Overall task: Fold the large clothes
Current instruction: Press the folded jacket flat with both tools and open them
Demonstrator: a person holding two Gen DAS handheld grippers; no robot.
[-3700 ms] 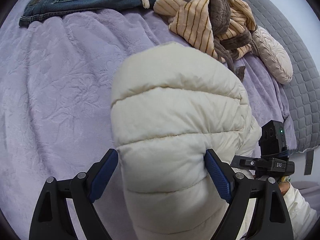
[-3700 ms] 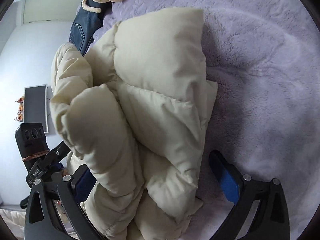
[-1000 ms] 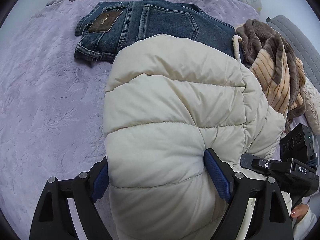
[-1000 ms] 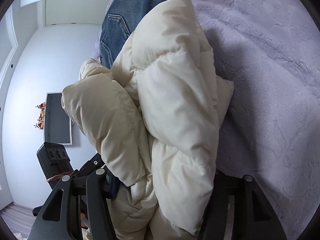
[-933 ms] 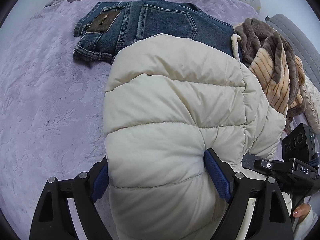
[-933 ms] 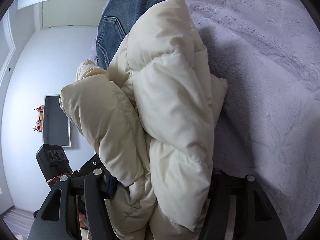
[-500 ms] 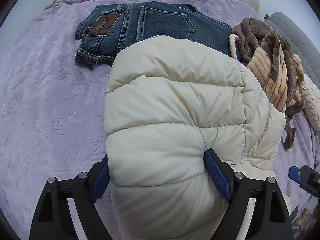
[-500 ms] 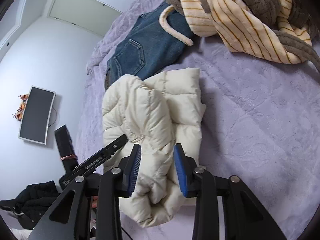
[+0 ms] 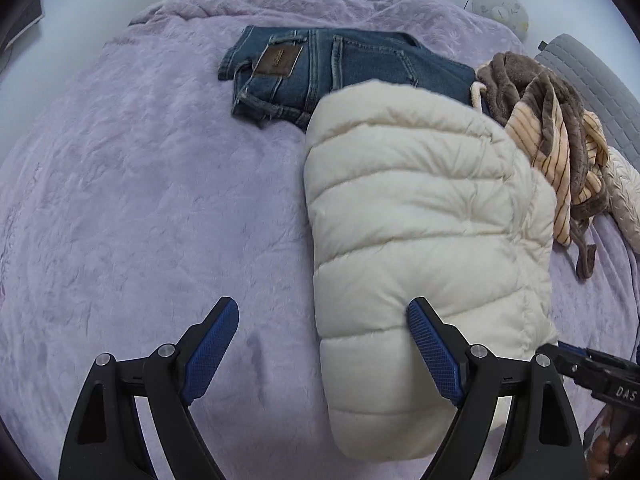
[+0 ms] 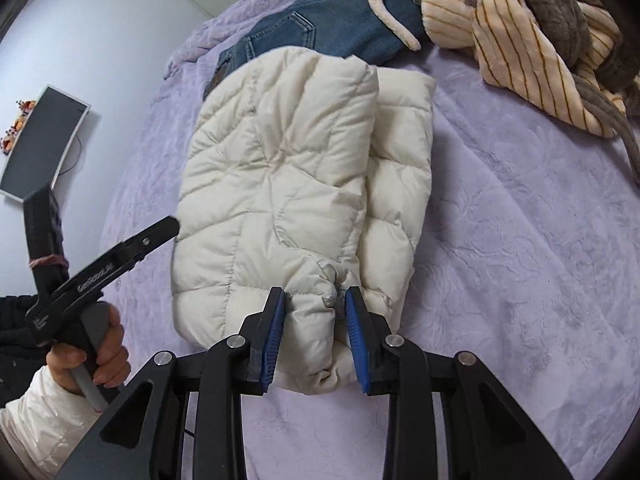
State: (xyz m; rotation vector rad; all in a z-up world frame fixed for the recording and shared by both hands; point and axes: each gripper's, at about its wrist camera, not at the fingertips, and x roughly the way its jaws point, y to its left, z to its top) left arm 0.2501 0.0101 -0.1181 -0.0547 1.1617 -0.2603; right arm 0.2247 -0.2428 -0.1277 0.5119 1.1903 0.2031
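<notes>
Right tool (image 10: pixel 315 336): blue pads set narrow, a puffed edge of the cream quilted jacket (image 10: pixel 288 184) bulging between them; both pads look pressed into the fabric at the near hem. Its jaws have just been closing. Left tool (image 9: pixel 322 350): jaws wide apart, nothing between them but lilac blanket; its right pad (image 9: pixel 434 354) sits against the near left side of the jacket, the left pad clear of it. A hand (image 10: pixel 94 354) in a pale sleeve holds the left tool's grey handle, seen from the right wrist view. Jacket lies folded in a thick bundle on the bed (image 9: pixel 132 200), one quilted layer lapped over another, long axis running away from the tools. Just beyond its far end, folded blue jeans (image 9: pixel 332 68), leather patch up, the jacket's far corner overlapping them in view. To the right of the jeans, a rumpled brown and cream striped fleece garment (image 10: pixel 516 24), apart from the jacket. A dark screen (image 10: pixel 42 140) hangs on the wall.
</notes>
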